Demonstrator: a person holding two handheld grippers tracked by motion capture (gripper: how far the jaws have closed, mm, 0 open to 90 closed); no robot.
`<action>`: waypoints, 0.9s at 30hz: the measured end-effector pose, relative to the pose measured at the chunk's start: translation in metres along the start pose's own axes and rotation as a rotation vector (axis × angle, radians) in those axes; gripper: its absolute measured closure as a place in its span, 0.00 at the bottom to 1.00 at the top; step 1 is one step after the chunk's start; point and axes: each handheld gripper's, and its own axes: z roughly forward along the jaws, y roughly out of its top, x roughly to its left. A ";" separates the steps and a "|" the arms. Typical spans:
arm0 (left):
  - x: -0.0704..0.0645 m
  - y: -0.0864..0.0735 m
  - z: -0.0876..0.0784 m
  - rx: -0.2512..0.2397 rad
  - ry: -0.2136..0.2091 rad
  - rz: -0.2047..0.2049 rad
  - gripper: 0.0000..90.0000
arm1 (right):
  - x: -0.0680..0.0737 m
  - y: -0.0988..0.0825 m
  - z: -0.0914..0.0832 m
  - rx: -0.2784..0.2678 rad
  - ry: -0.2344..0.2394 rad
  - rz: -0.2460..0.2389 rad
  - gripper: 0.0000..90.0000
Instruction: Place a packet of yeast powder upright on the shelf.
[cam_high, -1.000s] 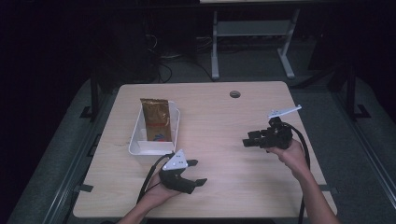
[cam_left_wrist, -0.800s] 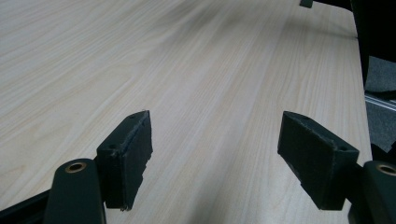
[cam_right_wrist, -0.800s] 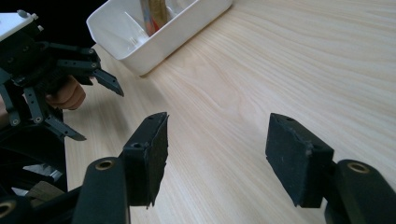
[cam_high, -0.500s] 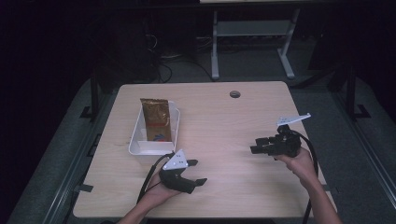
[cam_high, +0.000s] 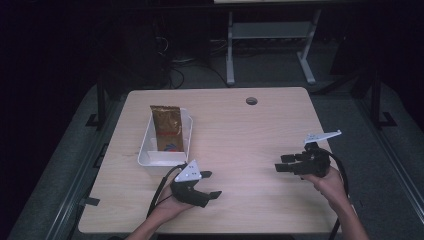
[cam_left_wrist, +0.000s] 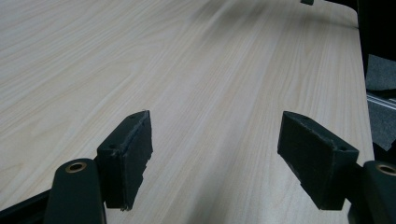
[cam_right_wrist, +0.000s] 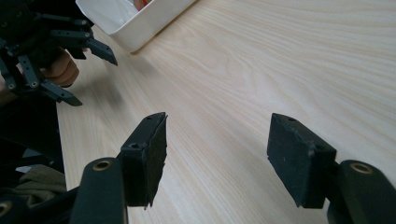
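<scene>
We see the light wooden table (cam_high: 235, 130) with the white rectangular plastic tray (cam_high: 145, 150) on its left half; the brown foil snack packet (cam_high: 167, 127) lies in it. Just before the tray sits the left gripper (cam_high: 209, 184), with the right gripper (cam_high: 281, 164) well apart to its right.

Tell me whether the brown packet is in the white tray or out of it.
In. The brown packet lies inside the white tray, leaning up against its far end.
</scene>
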 end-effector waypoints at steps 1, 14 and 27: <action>0.000 0.000 0.000 0.001 0.000 0.001 0.29 | 0.000 -0.002 -0.001 -0.001 0.000 0.000 0.41; -0.001 0.000 0.002 0.005 -0.001 -0.002 0.29 | 0.003 -0.028 -0.009 -0.016 -0.008 0.013 0.39; -0.001 -0.001 0.002 0.015 -0.004 0.012 0.29 | 0.012 -0.049 -0.011 -0.021 -0.020 0.004 0.37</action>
